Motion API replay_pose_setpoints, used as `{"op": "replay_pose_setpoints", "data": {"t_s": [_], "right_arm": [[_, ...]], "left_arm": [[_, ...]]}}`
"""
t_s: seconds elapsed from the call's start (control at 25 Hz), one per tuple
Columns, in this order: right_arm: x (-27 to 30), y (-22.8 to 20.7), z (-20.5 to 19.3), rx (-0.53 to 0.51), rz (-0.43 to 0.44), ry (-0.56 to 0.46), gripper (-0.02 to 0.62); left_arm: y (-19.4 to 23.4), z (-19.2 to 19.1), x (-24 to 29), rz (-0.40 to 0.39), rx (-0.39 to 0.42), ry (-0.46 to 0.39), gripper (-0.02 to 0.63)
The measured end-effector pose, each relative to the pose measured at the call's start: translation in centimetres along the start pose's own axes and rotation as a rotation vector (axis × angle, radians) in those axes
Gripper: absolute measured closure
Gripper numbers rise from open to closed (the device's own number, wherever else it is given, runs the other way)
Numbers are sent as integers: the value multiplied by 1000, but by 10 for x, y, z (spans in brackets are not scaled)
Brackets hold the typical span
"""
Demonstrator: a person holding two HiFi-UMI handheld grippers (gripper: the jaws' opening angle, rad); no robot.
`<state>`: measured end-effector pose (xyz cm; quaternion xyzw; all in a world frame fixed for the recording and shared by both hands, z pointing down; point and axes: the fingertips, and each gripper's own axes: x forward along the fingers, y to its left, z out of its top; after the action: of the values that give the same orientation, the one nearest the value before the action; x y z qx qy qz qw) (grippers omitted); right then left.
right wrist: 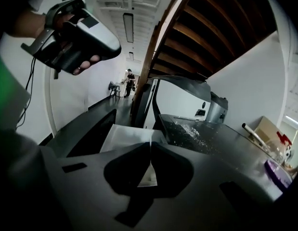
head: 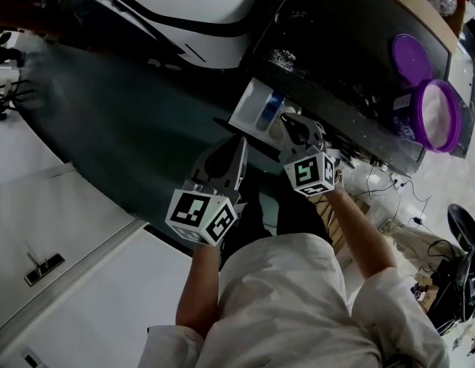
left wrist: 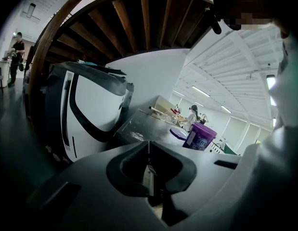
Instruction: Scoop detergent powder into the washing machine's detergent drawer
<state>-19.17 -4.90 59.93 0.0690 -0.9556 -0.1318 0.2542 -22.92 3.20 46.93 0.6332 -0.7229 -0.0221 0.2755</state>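
Note:
The white detergent drawer (head: 252, 107) stands pulled out of the washing machine's front, with a blue insert (head: 271, 107) inside; in the right gripper view the detergent drawer (right wrist: 127, 137) lies just past the jaws. The open purple detergent tub (head: 437, 116) and its lid (head: 411, 58) rest on the dark machine top, and the tub (left wrist: 201, 137) also shows far ahead in the left gripper view. My right gripper (head: 293, 126) is shut and empty at the drawer's near corner. My left gripper (head: 238, 148) is shut and empty, just below the drawer. No scoop is in sight.
Spilled white powder (right wrist: 189, 129) lies on the dark machine top (head: 337, 44). A second, white machine (head: 199, 10) stands to the left. Cables and a black chair (head: 463, 232) crowd the floor at the right. A distant person (right wrist: 130, 78) stands down the corridor.

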Motion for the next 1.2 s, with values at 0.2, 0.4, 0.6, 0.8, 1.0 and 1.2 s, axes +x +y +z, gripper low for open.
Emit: {"op": "replay_pose_setpoints", "data": {"t_s": [0.2, 0.4, 0.6, 0.8, 1.0, 1.2], "right_arm": [[3, 6, -2, -130, -15, 8, 584], [3, 13, -5, -269, -30, 23, 584], [2, 12, -2, -313, -48, 27, 584], [-1, 11, 2, -351, -59, 24, 584], [-4, 12, 4, -368, -67, 18, 583], [-9, 11, 10, -362, -78, 9, 583]], "left_arm": [[4, -2, -3, 9, -2, 1, 579], [6, -2, -6, 13, -4, -1, 579], [7, -1, -8, 12, -3, -7, 580], [7, -2, -8, 11, -3, -6, 579], [3, -1, -9, 2, 7, -9, 578], [1, 0, -12, 1, 7, -10, 580]]}}
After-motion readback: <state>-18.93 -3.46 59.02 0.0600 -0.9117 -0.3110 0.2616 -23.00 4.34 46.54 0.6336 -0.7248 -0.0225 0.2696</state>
